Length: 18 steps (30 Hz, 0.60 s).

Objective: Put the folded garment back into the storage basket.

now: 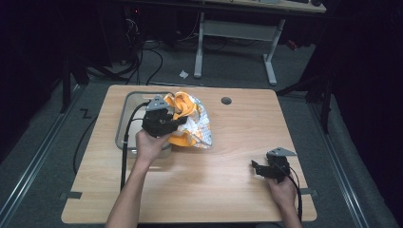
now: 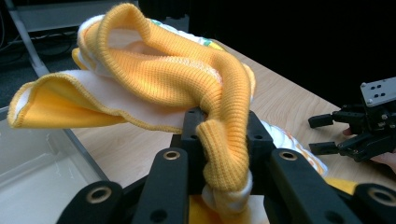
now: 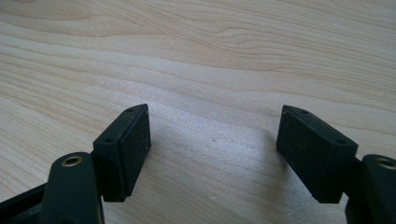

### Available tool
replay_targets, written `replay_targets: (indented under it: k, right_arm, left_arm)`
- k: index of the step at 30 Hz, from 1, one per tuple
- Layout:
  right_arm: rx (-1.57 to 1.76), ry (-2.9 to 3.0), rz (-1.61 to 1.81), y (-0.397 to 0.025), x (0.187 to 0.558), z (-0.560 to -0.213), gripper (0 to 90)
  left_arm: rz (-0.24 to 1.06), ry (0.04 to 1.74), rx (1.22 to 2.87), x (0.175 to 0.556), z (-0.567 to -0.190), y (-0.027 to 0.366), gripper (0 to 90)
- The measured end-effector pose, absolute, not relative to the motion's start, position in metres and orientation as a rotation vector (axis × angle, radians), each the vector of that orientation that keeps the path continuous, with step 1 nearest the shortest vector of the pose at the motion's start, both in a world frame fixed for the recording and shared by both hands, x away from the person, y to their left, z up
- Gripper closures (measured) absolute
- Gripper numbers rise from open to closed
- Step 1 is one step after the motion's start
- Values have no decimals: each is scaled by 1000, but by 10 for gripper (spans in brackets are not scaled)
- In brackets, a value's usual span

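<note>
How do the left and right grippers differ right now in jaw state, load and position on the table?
The left gripper has its jaws shut on the orange-and-white knitted garment; the right gripper has its jaws wide apart with nothing between them. The left gripper sits at the table's far left beside the clear plastic bin; the right gripper rests near the front right of the light wooden table. Both are black and hand-held.
</note>
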State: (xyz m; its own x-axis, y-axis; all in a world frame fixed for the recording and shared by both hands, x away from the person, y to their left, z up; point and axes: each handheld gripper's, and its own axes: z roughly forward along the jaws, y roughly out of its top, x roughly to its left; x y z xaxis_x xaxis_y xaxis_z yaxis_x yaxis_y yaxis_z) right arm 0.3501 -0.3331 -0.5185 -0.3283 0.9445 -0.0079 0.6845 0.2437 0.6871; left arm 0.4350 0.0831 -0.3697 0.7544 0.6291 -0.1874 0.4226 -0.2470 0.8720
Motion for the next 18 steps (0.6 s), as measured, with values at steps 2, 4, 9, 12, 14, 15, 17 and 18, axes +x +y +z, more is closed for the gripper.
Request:
replay_targets:
  k: [2,4,9,12,14,15,17,18]
  right_arm:
    - [1488,2099,829,-333,350,-518,264]
    - [1490,2099,829,-333,350,-518,264]
    - [1489,2099,829,-333,350,-518,264]
    - [1489,2099,829,-333,350,-518,264]
    - [1488,2100,829,-333,350,-518,264]
    - [1488,2100,829,-333,350,-518,264]
    - [1488,2100,828,-333,350,-518,264]
    - [1489,2099,829,-333,350,-518,264]
  left_arm:
    - [238,807,1878,435,-369,85,754]
    - [236,813,1870,435,-369,88,754]
    - [255,829,1870,434,-367,97,755]
    - [259,840,1864,434,-367,102,754]
    - [265,852,1854,435,-367,107,754]
    - [265,852,1854,435,-367,107,754]
    - [261,858,1845,436,-367,110,754]
    - [254,860,1834,436,-367,112,753]
